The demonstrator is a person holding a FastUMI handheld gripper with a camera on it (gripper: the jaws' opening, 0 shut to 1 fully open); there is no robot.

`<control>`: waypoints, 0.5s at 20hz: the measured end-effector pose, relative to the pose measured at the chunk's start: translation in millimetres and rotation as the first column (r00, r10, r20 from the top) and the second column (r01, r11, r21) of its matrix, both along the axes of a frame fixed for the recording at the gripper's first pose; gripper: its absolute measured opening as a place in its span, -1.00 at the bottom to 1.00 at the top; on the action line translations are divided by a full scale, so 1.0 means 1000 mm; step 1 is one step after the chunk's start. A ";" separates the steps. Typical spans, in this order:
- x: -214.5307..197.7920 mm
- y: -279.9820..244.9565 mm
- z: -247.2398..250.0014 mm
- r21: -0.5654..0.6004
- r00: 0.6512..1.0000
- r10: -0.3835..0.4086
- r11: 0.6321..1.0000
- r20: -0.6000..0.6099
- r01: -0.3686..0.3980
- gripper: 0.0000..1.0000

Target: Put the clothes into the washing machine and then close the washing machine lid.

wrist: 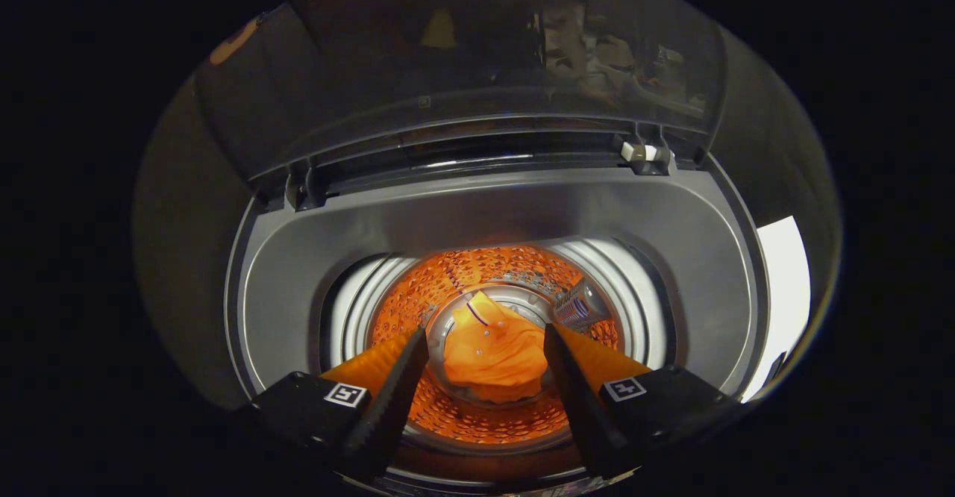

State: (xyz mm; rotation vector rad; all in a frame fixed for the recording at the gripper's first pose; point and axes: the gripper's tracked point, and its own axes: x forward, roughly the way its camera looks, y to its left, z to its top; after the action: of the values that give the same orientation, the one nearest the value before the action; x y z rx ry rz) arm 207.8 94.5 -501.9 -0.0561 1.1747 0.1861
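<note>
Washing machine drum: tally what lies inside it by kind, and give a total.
Orange clothes, lying loose at the drum bottom beyond the open gripper: 1
Small ribbed filter on the drum wall: 1
Total: 2
The lid stands open.

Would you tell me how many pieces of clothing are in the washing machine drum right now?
1: an orange garment lies bunched at the bottom of the drum, seen between the open gripper fingers, which hang apart above it. More could be hidden beneath it.
</note>
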 end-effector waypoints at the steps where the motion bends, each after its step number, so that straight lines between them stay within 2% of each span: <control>1: -0.001 0.000 0.002 0.003 1.000 -0.004 1.000 0.003 0.004 0.98; 5: -0.010 0.004 0.021 0.028 0.999 0.000 1.000 0.048 -0.002 0.99; 10: -0.025 0.014 0.076 0.069 0.985 -0.007 0.998 0.175 -0.005 0.99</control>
State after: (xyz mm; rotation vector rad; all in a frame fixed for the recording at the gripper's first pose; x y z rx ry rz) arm 183.1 108.0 -425.7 -0.0105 0.9922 0.2168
